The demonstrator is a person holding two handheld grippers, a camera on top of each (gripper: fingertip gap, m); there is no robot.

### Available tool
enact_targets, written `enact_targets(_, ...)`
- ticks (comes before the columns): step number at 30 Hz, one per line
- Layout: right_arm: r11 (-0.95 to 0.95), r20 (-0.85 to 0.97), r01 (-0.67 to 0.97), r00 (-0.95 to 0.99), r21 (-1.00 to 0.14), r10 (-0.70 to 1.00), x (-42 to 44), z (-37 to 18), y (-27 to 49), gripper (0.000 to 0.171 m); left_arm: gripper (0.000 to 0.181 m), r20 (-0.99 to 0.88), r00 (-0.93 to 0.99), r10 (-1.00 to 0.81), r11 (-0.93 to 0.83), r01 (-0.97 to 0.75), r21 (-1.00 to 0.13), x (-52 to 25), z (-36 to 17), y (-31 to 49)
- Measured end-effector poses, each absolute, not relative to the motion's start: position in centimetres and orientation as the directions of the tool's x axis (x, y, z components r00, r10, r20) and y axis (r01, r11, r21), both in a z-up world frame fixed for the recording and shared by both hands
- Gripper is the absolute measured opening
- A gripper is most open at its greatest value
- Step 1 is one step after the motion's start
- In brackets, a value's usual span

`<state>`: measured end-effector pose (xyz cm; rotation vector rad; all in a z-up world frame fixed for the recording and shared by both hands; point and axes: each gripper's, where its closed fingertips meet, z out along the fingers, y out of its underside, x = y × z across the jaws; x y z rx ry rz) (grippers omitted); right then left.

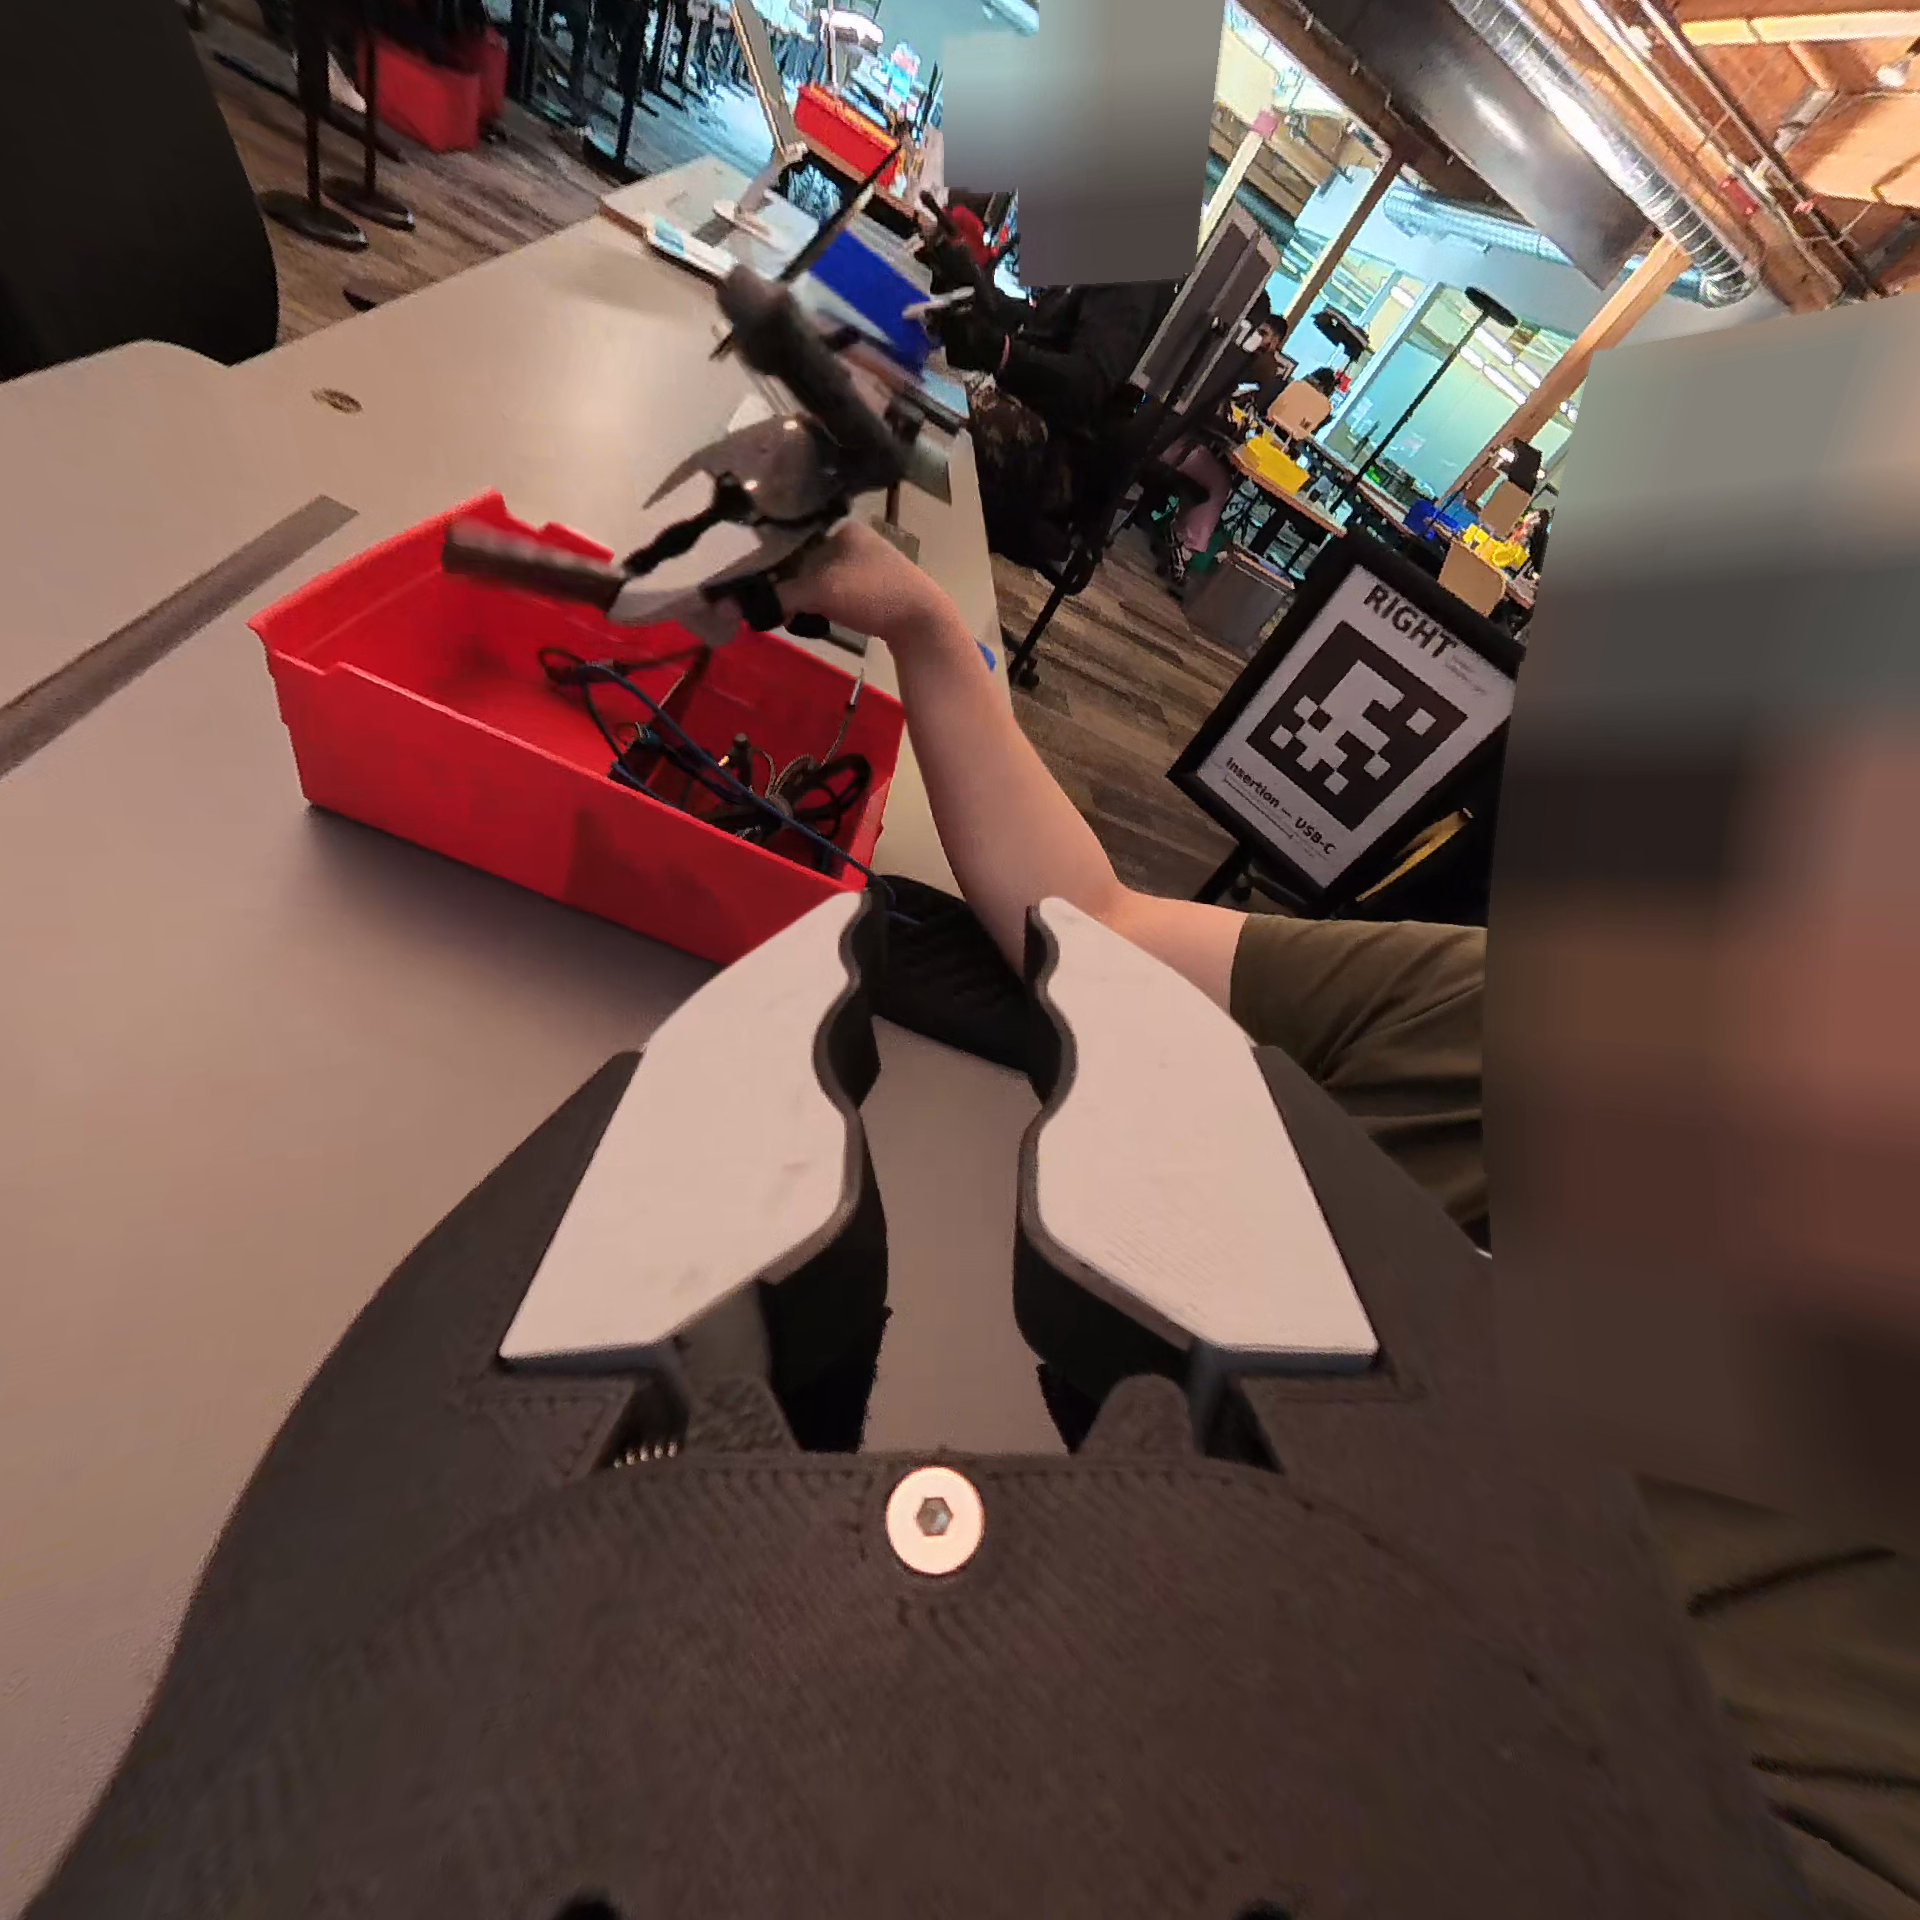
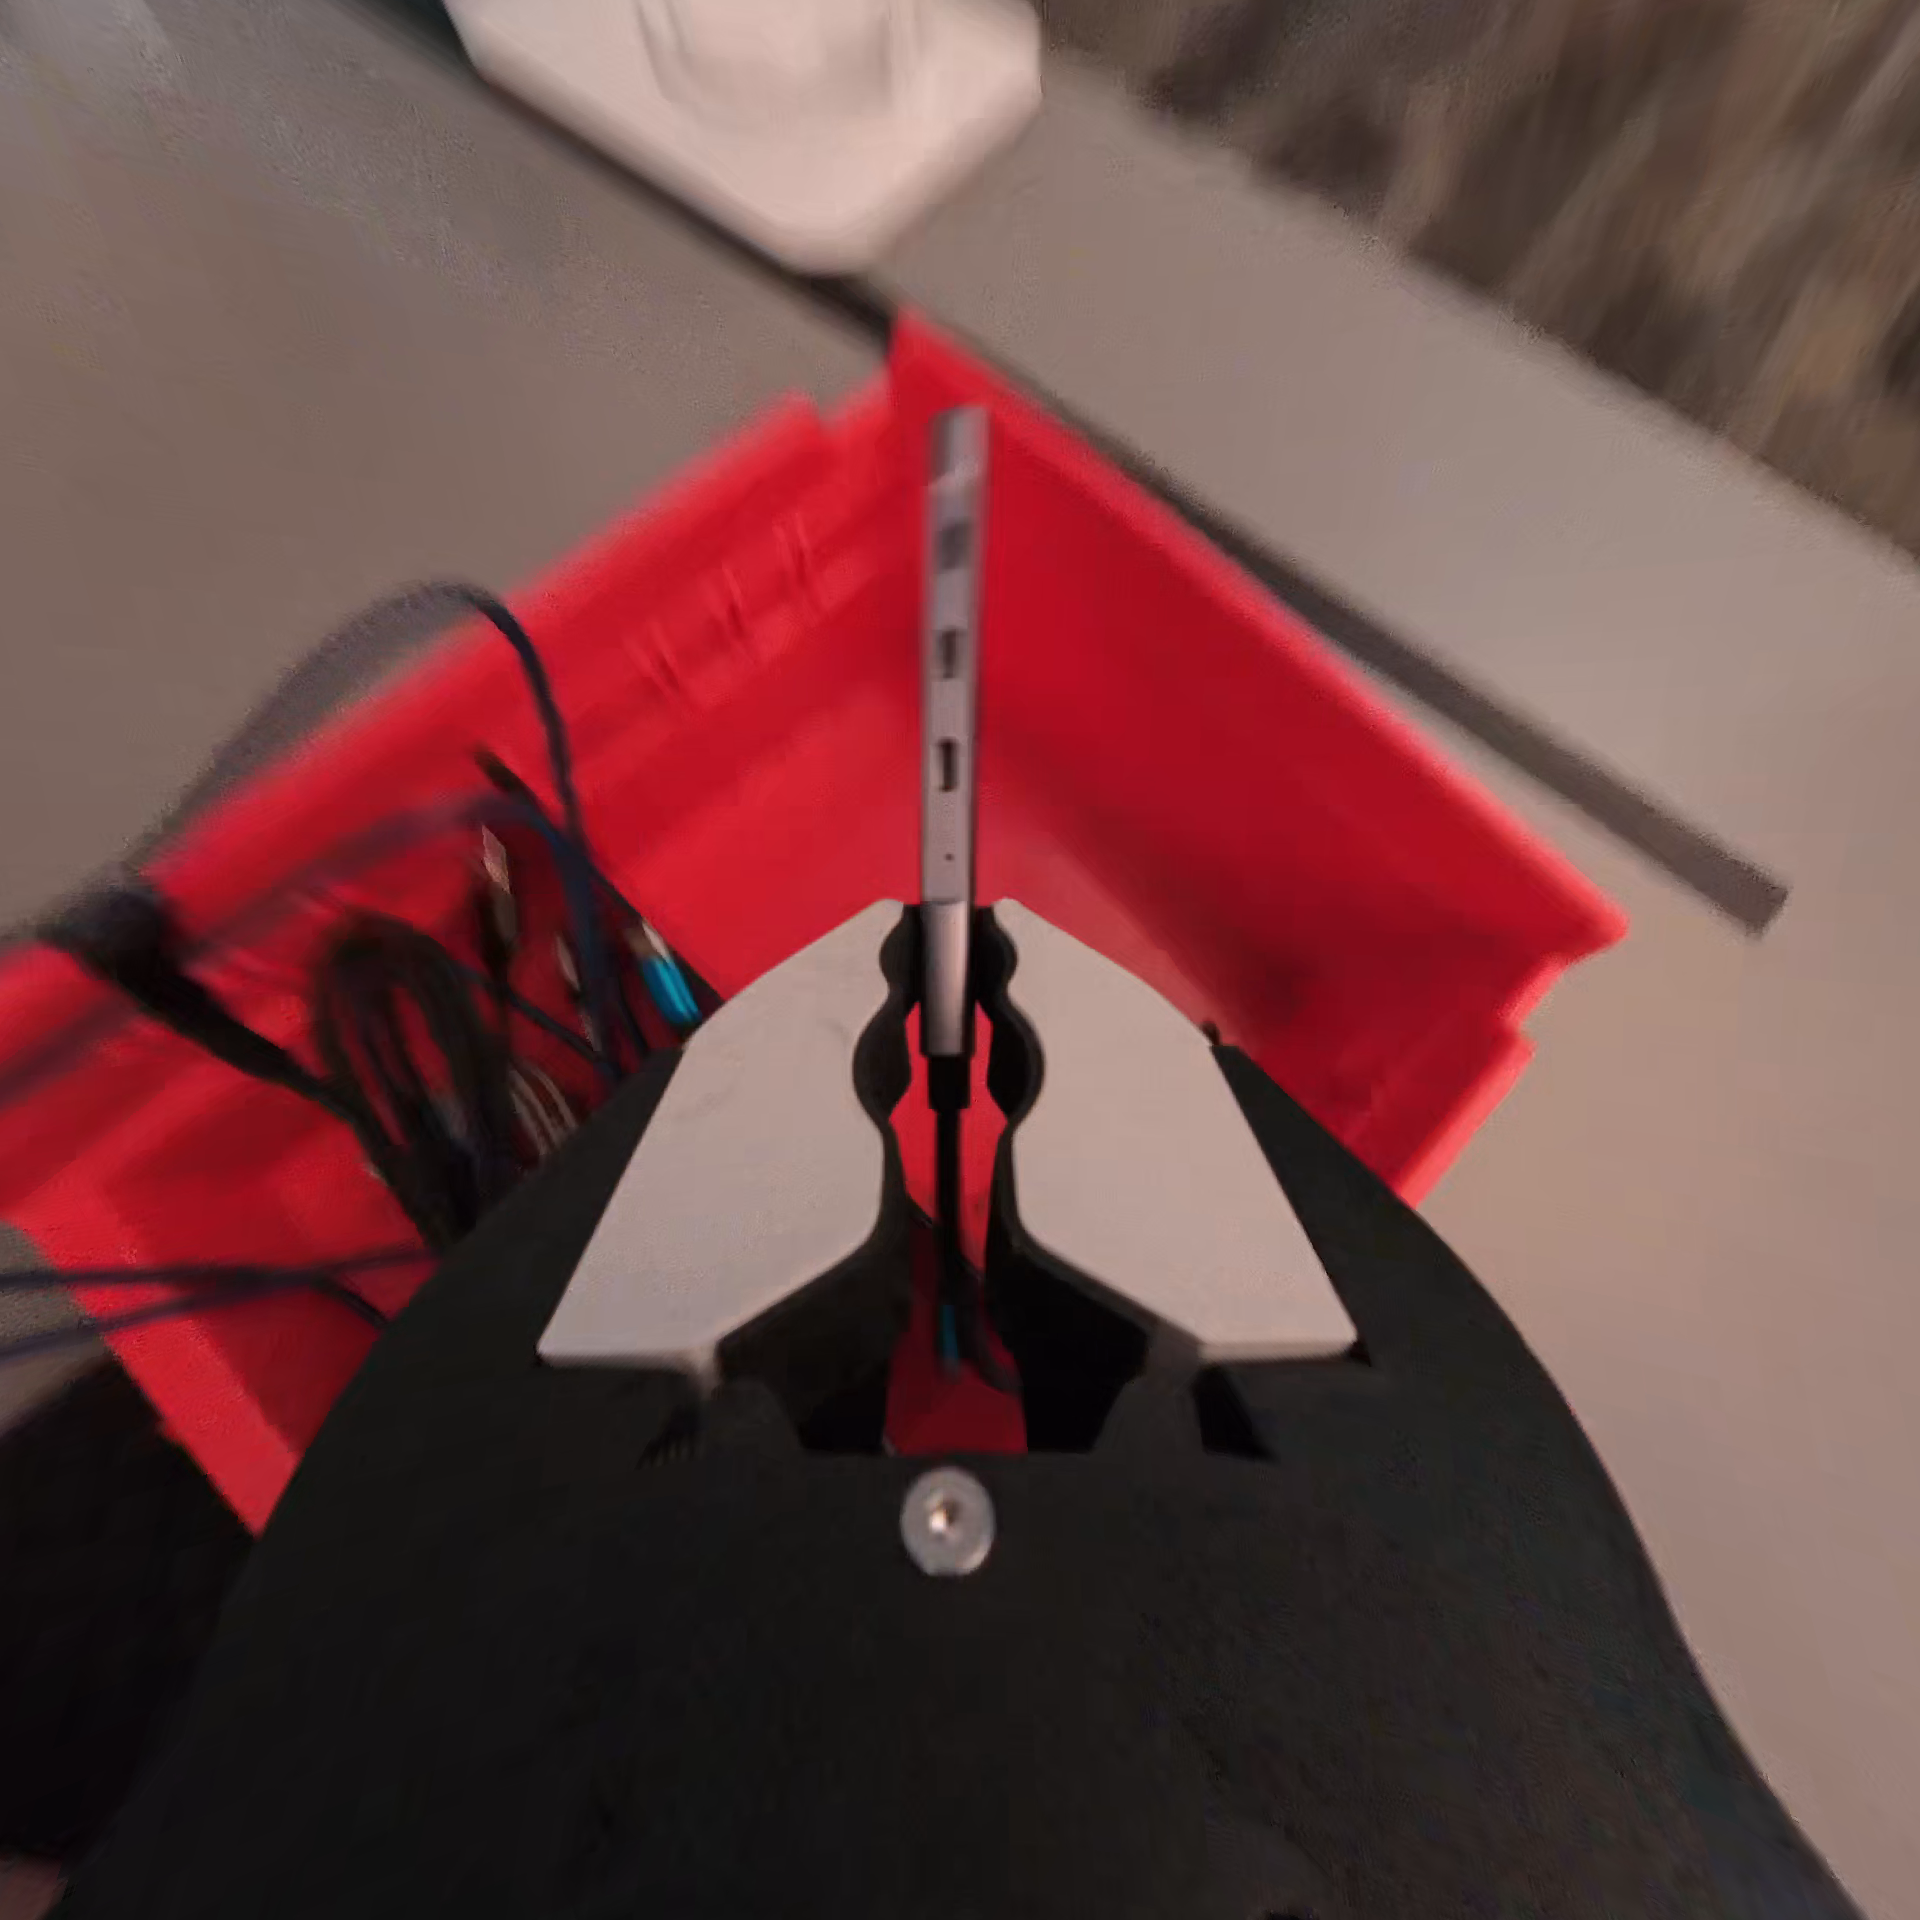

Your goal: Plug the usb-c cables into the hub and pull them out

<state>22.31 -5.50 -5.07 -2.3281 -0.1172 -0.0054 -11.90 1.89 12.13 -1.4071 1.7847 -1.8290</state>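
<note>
Right tool (image 2: 948, 971) was clamped on the slim grey metal hub (image 2: 956, 665), holding it edge-up above the red plastic bin (image 2: 1299, 790) of tangled dark cables (image 2: 416, 1039). Left tool (image 1: 951, 1039) hung apart, empty, over the grey desk (image 1: 208, 987); steadying the hub's ports before fetching a plug seemed wise.
</note>
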Motion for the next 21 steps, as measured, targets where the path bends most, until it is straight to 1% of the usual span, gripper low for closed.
enact_targets(1,-0.754,0.059,0.113,0.993,-0.647,0.099,22.5,-7.0,-6.0,0.011,0.024,0.461,-0.514,-0.723,-0.228,-0.452,-0.863,-11.8,11.9,1.8)
enact_targets(4,-0.873,0.137,0.165,0.984,-0.458,0.114,23.3,-10.4,-6.8,0.013,0.024,0.462,-0.512,-0.724,-0.219,-0.464,-0.858,-11.7,11.6,1.8)
enact_targets(7,-0.839,0.187,0.183,0.977,-0.513,0.098,23.1,-9.3,-5.3,0.013,0.024,0.471,-0.506,-0.723,-0.222,-0.475,-0.852,-12.0,11.5,2.2)
enact_targets(10,-0.842,0.228,0.189,0.970,-0.506,0.081,23.2,-8.5,-5.3,0.036,0.026,0.443,-0.431,-0.786,-0.211,-0.487,-0.847,-12.8,11.0,4.4)
enact_targets(11,-0.846,0.249,0.192,0.966,-0.497,0.072,23.3,-7.9,-5.5,0.038,0.026,0.415,-0.369,-0.832,-0.206,-0.488,-0.848,-13.2,10.6,5.9)
enact_targets(13,-0.839,0.307,0.208,0.950,-0.502,0.052,23.4,-6.2,-5.8,0.046,0.028,0.344,-0.192,-0.919,-0.216,-0.483,-0.849,-14.4,9.7,10.2)
enact_targets(16,-0.805,0.368,0.222,0.930,-0.550,0.004,22.9,-3.0,-6.1,0.046,0.032,0.261,0.119,-0.958,-0.286,-0.461,-0.840,-17.4,8.2,17.7)
enact_targets(17,-0.791,0.387,0.227,0.922,-0.569,-0.014,22.7,-1.9,-6.2,0.046,0.035,0.256,0.177,-0.950,-0.309,-0.443,-0.842,-18.4,7.8,19.7)
enact_targets(21,-0.700,0.445,0.287,0.894,-0.654,-0.049,21.1,2.1,-6.0,0.047,0.037,0.284,0.247,-0.926,-0.364,-0.391,-0.845,-20.4,5.1,25.3)
